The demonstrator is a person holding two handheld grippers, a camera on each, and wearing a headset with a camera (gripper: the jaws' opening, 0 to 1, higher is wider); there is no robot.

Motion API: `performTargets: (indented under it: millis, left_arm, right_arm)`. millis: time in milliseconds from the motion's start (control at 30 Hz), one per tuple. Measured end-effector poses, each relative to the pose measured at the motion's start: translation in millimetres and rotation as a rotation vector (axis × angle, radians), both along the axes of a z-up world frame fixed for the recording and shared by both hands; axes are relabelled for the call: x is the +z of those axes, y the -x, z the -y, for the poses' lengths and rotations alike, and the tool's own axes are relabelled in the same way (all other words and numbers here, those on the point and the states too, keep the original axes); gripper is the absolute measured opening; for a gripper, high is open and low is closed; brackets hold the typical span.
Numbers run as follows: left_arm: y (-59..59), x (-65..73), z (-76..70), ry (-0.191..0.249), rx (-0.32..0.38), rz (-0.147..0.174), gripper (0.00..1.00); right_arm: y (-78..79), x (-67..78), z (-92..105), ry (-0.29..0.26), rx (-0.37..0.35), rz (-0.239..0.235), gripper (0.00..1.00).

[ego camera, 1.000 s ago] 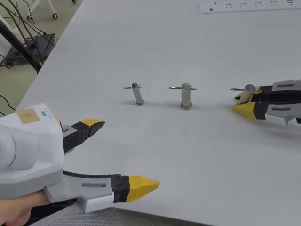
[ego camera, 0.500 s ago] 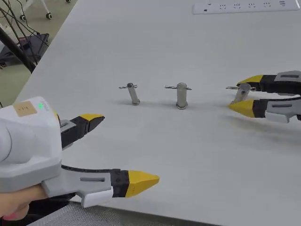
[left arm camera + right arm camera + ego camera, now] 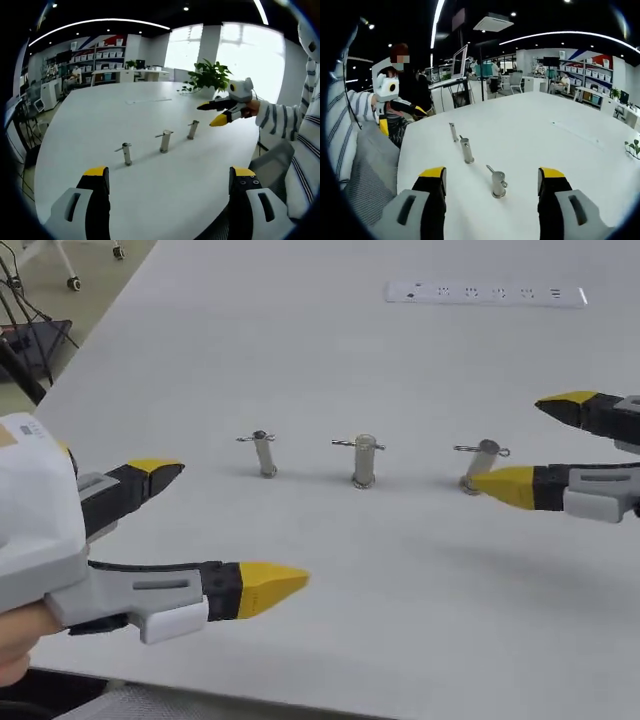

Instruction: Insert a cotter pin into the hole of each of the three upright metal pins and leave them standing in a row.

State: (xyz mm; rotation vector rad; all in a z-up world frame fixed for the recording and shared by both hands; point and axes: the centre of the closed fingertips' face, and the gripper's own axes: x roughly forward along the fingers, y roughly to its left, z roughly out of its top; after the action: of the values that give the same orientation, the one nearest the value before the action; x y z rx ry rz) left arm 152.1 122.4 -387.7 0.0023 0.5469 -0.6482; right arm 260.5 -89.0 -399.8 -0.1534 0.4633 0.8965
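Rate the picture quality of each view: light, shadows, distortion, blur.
Head view: soft, even light, only faint shadows beside the metal pins on the white table, straight lines stay straight. Left gripper view: strong fisheye curves the table edge, and the windows are blown out. Right gripper view: same curving, the ceiling light strip glares, and the nearest pin is sharp.

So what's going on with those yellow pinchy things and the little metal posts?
A person holds a two-jaw gripper in each hand over a white table. Three small metal pins stand in a row, and each has a thin cotter pin through its top. The right gripper is open and grips nothing, with the right-hand pin just ahead of its jaws; that pin looks a little tilted. The left gripper is open too, hanging nearer the person, away from the pins.
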Motion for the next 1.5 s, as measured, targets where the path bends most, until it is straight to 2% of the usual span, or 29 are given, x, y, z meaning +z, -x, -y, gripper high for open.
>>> performTargets:
  millis: [33,133,333,500,567,600,667,733,800,900,1067,1133,1233,1300,1367,1400,1500]
  left_arm:
    - [-0.6,1.5,-0.2,0.018,0.002,0.008,0.99]
    - [-2.6,2.6,-3.5,0.035,0.006,0.017,0.99]
    - [-5.0,4.0,-12.1,0.053,0.012,0.031,0.99]
    - [-3.5,4.8,-20.0,0.067,0.024,0.029,0.99]
    - [-0.8,5.0,-22.2,0.069,0.024,0.028,0.99]
    - [0.7,4.9,-23.5,0.074,0.026,0.025,0.99]
    - [3.2,4.3,-25.0,0.083,0.030,0.017,0.99]
    - [4.6,3.5,-26.2,0.088,0.033,0.011,0.99]
    - [5.6,1.7,-26.9,0.092,0.035,-0.002,0.99]
    - [7.9,-4.2,-28.4,0.097,0.041,-0.044,0.99]
    - [5.0,-11.2,-29.1,0.104,0.057,-0.044,0.99]
    - [4.8,-16.2,-27.2,0.112,0.066,-0.062,0.99]
    - [5.0,-17.1,-21.2,0.119,0.059,-0.050,0.99]
    - [2.1,-18.3,-21.3,0.104,0.061,-0.042,0.99]
    - [-2.1,-18.4,-24.1,0.100,0.081,-0.040,0.99]
    - [-5.3,-16.0,-25.0,0.118,0.097,-0.043,0.99]
    - [-7.8,-12.4,-25.6,0.115,0.102,-0.036,0.99]
  right_arm:
    - [2.0,2.0,-0.2,0.000,-0.003,0.002,0.76]
    - [9.6,7.8,-0.1,0.008,-0.029,0.002,0.85]
    - [28.3,21.2,3.6,-0.012,-0.100,-0.007,0.87]
    - [41.6,32.8,7.5,-0.021,-0.152,-0.002,0.88]
    - [46.4,31.8,11.1,-0.002,-0.169,0.001,0.86]
    - [46.2,30.2,18.9,0.029,-0.210,0.013,0.85]
    - [51.0,27.1,23.4,0.051,-0.246,0.000,0.88]
    - [54.9,25.2,25.2,0.040,-0.274,-0.014,0.93]
    - [59.3,21.9,26.2,0.031,-0.286,-0.035,0.93]
    - [66.3,18.3,27.6,0.042,-0.291,-0.047,0.94]
    - [71.6,19.6,35.3,0.019,-0.337,-0.065,0.94]
    - [72.5,18.7,36.8,0.024,-0.342,-0.069,0.95]
    - [74.4,14.6,39.9,0.037,-0.362,-0.080,0.95]
    - [72.5,13.3,44.5,0.056,-0.396,-0.063,0.93]
    - [73.0,12.1,44.9,0.050,-0.409,-0.078,0.93]
    - [72.9,11.2,43.6,0.031,-0.423,-0.086,0.93]
    - [75.9,7.1,38.4,0.035,-0.416,-0.100,0.93]
